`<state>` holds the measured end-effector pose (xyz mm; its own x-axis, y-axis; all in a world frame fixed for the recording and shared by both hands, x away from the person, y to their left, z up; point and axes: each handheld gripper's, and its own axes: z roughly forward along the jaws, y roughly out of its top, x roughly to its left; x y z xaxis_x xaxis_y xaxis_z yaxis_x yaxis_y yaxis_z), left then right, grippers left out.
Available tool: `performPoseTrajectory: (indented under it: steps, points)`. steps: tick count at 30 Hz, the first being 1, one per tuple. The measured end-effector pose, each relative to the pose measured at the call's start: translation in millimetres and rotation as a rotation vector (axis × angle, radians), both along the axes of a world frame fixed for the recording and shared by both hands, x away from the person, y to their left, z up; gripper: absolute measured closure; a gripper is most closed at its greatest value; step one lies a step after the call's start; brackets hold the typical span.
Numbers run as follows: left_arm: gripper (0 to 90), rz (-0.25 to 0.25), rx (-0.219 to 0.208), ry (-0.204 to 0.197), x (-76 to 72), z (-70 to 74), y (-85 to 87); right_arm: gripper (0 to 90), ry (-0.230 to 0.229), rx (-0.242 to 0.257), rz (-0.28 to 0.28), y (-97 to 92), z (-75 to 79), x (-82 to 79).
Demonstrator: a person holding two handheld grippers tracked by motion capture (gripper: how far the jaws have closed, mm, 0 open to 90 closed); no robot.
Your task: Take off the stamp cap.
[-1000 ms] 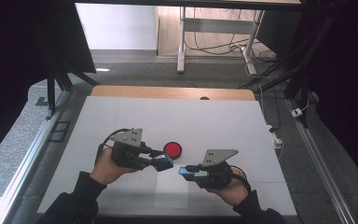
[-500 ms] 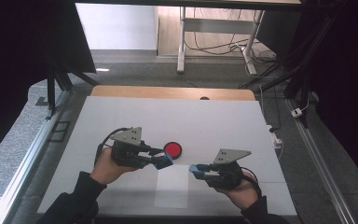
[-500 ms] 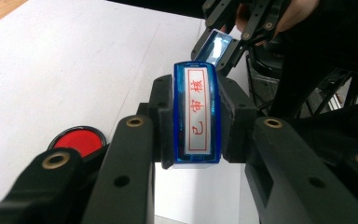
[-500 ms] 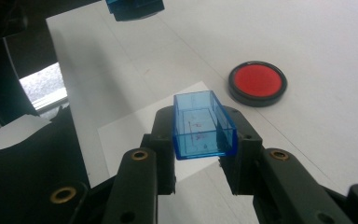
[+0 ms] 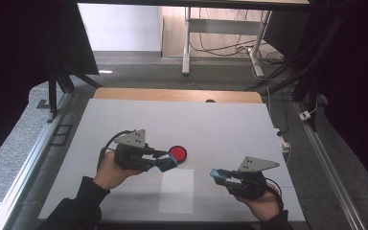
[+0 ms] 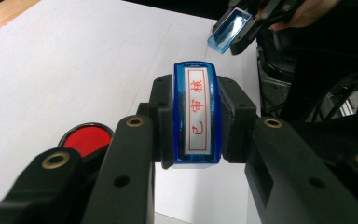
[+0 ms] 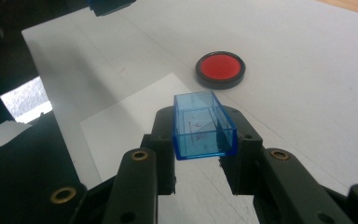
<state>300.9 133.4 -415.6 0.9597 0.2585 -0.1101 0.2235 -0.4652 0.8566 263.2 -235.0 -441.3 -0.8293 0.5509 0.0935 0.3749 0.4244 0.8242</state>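
Blue stamp (image 6: 196, 114) clamped in the left tongs (image 5: 165, 162), its clear cap (image 7: 204, 125) (pulled apart) gripped by the right tongs (image 5: 219, 175), over the worktop's (image 5: 220, 124) near edge; inking needs a level press onto the red pad (image 5: 178, 153).

Blue stamp (image 6: 196, 114), clear blue cap (image 7: 203, 124), red ink pad (image 5: 178, 153)

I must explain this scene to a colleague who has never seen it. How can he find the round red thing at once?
Start at the white table. Near its middle, just beyond the white paper sheet, lies the ink pad, next to the left gripper. It is the one round item: a red disc in a black rim, while the gripped pieces are blue and boxy.
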Motion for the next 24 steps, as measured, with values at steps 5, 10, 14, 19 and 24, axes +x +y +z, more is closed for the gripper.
performPoseTrajectory:
  steps: [5, 10, 14, 19, 24]
  points:
    - [70.2, 0.008, 0.003, -0.006, 0.3, -0.2, 0.1, 68.5, -0.004, 0.004, -0.039, -11.6, -0.2, -3.4]
    - [70.2, 0.020, 0.010, -0.012, 1.1, -1.4, -0.8, 68.4, -0.030, -0.017, -0.077, -22.5, -0.8, -7.6]
    - [70.2, 0.029, 0.020, -0.018, 1.6, -2.7, -2.0, 68.4, -0.027, -0.026, -0.107, -31.7, -2.4, -9.6]
    - [70.2, 0.042, 0.026, -0.012, 2.5, -4.4, -2.8, 68.4, -0.010, -0.019, -0.128, -43.9, -4.5, -11.8]
    - [70.2, 0.055, 0.024, -0.008, 3.2, -4.7, -2.6, 68.3, 0.000, 0.006, -0.176, -53.1, -5.6, -16.6]
